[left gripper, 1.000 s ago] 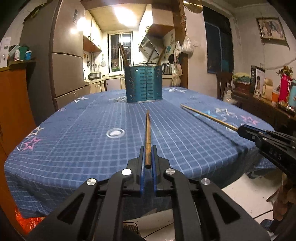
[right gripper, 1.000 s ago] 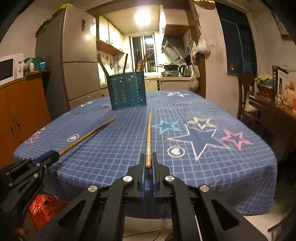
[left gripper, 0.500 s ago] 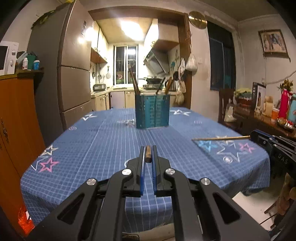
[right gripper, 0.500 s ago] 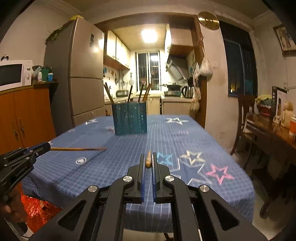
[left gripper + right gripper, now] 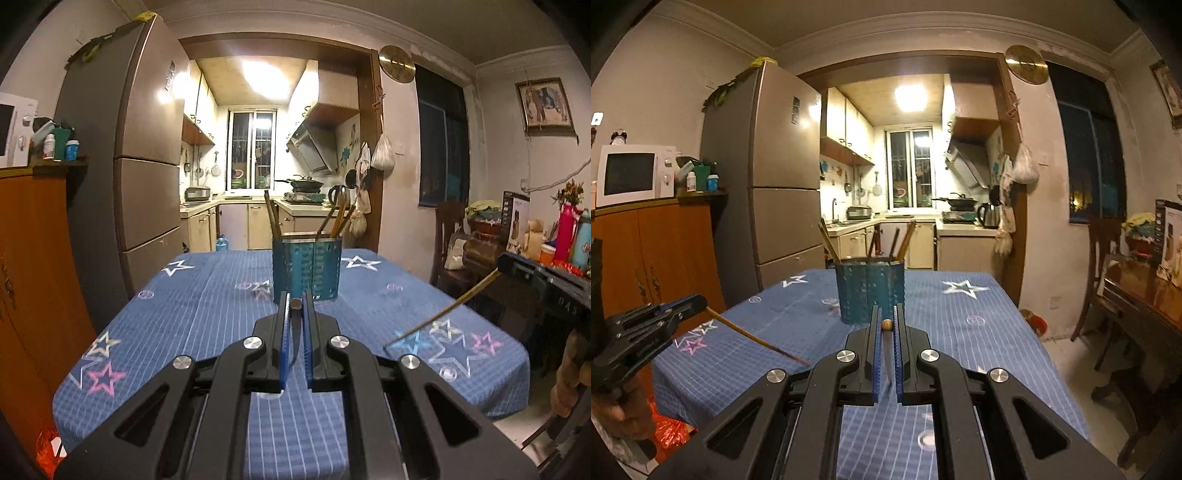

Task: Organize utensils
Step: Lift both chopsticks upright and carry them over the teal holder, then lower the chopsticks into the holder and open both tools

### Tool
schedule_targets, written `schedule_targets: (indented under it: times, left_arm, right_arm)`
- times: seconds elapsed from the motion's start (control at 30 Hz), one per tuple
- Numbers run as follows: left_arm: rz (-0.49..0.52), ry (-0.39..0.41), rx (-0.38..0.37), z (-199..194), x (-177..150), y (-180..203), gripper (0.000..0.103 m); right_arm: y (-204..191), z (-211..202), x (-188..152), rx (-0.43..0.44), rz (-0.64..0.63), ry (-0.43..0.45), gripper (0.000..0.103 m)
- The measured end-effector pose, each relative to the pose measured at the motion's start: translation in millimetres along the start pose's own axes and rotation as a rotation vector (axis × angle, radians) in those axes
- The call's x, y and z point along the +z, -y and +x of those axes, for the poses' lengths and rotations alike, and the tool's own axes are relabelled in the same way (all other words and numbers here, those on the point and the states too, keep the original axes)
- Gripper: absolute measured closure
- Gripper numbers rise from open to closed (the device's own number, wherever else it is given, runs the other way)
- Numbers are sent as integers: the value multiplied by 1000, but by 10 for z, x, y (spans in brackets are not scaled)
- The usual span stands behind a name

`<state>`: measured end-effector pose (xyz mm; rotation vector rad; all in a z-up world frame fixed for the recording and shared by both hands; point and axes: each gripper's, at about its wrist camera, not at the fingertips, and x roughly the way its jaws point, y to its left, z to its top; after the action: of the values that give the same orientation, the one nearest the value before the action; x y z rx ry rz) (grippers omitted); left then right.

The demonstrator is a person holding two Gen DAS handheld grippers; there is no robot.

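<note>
Left wrist view: left gripper (image 5: 294, 317) and right gripper (image 5: 885, 325) each pinch one chopstick (image 5: 295, 303) (end-on); slipping likely before reaching the holder (image 5: 306, 271).

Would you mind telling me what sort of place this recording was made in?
Most likely a home dining area opening onto a kitchen: a refrigerator, a microwave, and a stove with a pan beyond the clothed table.

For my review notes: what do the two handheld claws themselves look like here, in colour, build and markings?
Both look alike. The left claw and the right claw are matte black, with angular linkage arms that have open cut-outs, round silver bolt heads at the pivots, and blue ridged strips lining the inner fingers. Seen side-on, each body carries pale lettering, too small to read. No sleeve or cable is visible.
</note>
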<state>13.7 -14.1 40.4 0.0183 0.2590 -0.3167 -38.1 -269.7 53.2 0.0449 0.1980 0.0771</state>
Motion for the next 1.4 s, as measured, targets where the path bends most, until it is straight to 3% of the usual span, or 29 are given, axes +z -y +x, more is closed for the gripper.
schedule_targets:
  times: [0.17, 0.37, 0.73, 0.97, 1.17, 1.4]
  left_arm:
    - [-53, -20, -43, 142, 387, -124, 98]
    - [-31, 5, -75, 168, 736, -82, 98]
    - [9, 19, -124, 413, 1070, 1, 98]
    - [25, 117, -168, 698, 1678, -17, 98]
    - [35, 197, -135, 944, 2050, 8, 98]
    - [8, 204, -118, 1431, 2447, -19, 98]
  right_arm:
    - [0, 117, 232, 23, -22, 0, 96]
    - [-66, 188, 466, 47, -56, 4, 96]
    - [-175, 316, 812, 114, -85, -29, 96]
    - [-82, 641, 1331, 168, -47, -88, 96]
    - [37, 1012, 1831, 169, -10, -87, 96]
    - [62, 1607, 2280, 143, -5, -65, 96]
